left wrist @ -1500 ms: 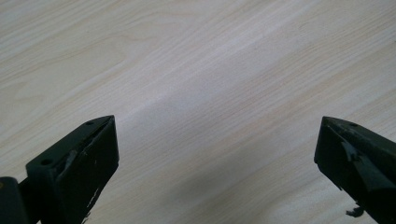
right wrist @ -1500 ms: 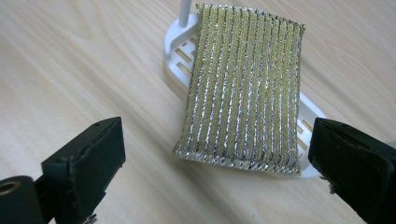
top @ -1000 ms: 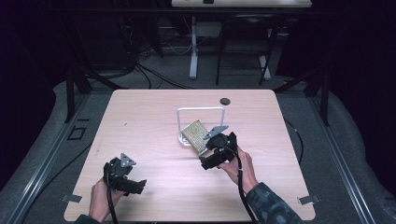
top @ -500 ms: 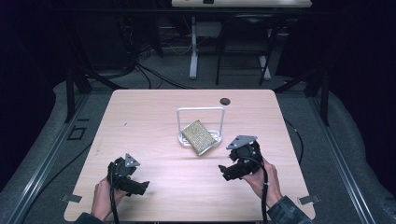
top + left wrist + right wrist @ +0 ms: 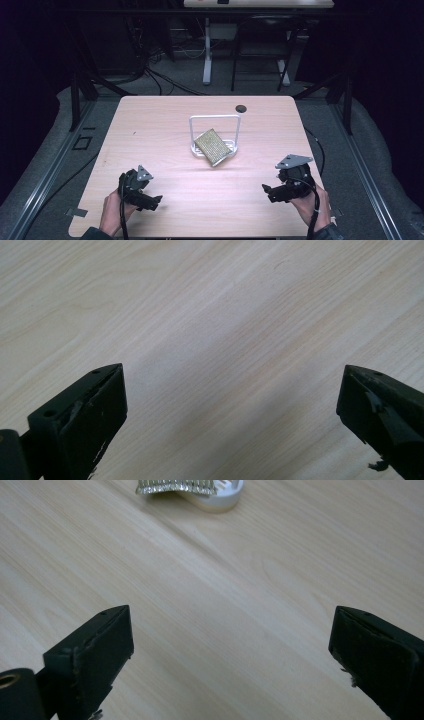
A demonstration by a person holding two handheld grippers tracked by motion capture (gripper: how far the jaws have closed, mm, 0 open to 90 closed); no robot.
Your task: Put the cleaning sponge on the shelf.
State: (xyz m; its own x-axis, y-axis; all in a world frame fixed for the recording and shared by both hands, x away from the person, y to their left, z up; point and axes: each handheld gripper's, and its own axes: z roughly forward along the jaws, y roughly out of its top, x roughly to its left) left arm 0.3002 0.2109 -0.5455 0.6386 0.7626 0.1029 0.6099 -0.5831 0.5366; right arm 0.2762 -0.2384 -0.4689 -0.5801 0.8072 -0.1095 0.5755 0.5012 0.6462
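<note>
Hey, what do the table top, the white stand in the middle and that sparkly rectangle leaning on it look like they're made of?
Table top: pale wood or wood-look laminate, matte, with visible grain lines. White stand: thin frame, smooth white, probably coated metal or plastic; unclear. Sparkly rectangle: gold-toned studded or beaded surface that glints; real material uncertain.

One fixed overhead camera, two close jaw-mounted cameras.
The high view looks forward and down over the whole wooden table (image 5: pixel 165 130). Each gripper view skims the tabletop from very near; the right gripper view shares the white stand (image 5: pixel 220 497) with the high view.
</note>
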